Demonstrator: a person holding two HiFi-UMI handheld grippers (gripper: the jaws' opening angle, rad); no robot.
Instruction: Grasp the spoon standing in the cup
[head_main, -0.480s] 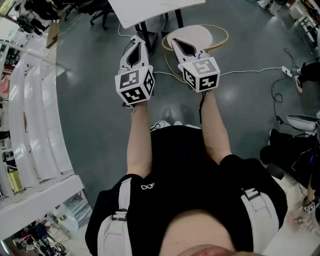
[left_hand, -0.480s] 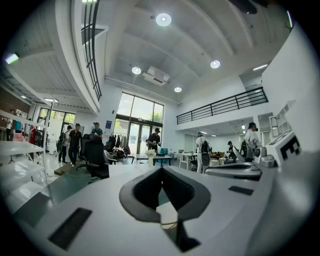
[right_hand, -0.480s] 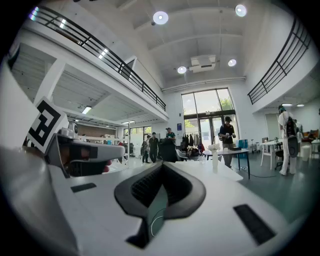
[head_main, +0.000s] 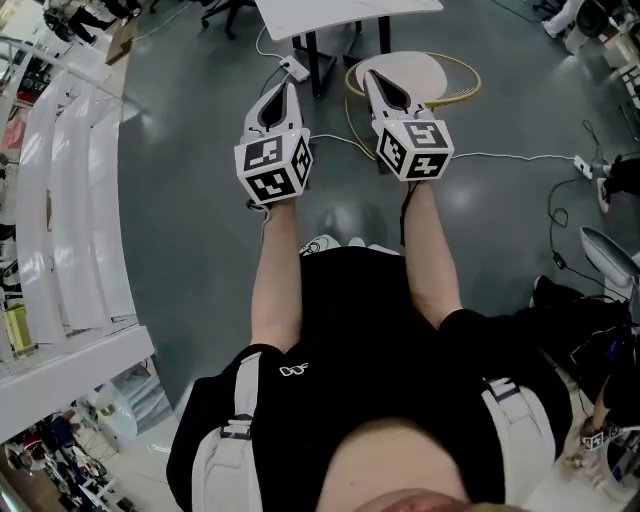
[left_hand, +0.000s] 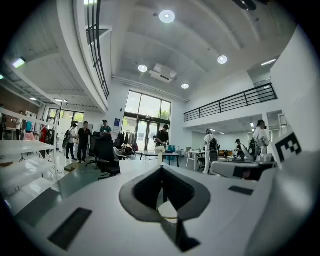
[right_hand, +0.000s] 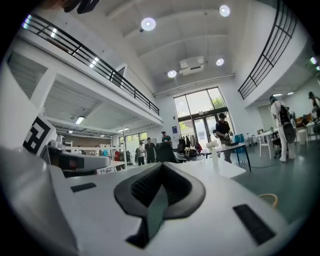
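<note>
Head view: the left gripper (head_main: 288, 88) and right gripper (head_main: 375, 78) are held out over the floor (head_main: 190, 200). Both have their fingers pressed together and hold nothing.

Left gripper view: a small white thing (left_hand: 160, 151) stands far ahead of the fingers.

Right gripper view: it stands on the table (right_hand: 227, 167), well away. I cannot tell a spoon.

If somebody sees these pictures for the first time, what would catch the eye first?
First come the two white grippers held out side by side in the head view, the left gripper and the right gripper, each with a black-and-white marker cube and jaws together on nothing. Just beyond them, on the grey floor, lies a round white disc with a yellowish hoop around it, near a white table.
</note>
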